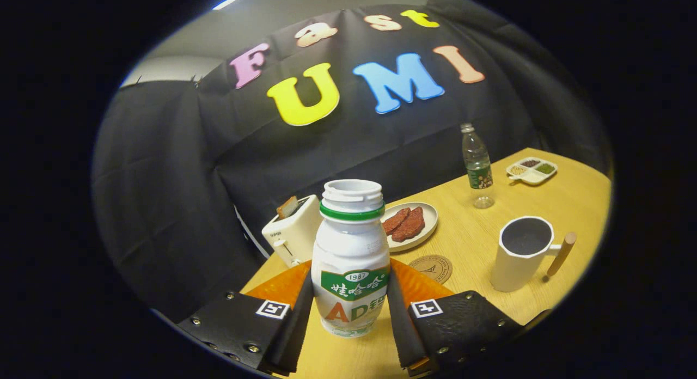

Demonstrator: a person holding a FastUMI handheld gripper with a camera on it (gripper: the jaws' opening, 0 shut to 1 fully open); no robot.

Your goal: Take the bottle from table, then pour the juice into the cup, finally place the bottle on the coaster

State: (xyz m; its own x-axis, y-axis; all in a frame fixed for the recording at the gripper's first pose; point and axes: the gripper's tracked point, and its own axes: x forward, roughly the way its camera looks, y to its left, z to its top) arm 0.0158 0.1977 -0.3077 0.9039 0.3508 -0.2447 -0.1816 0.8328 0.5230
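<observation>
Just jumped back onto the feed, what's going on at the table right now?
The hand-held gripper is shut on the white plastic bottle with the green neck ring, one finger on each side of its body. The bottle is upright, cap off, and whether it has left the light wooden table cannot be told. Beyond the fingers lies the round cork coaster, and next to it stands the white mug with a wooden handle, which looks empty. Nothing is being poured.

Camera rides the tongs point(350, 308), looking tilted, forward across the table point(490, 232)
</observation>
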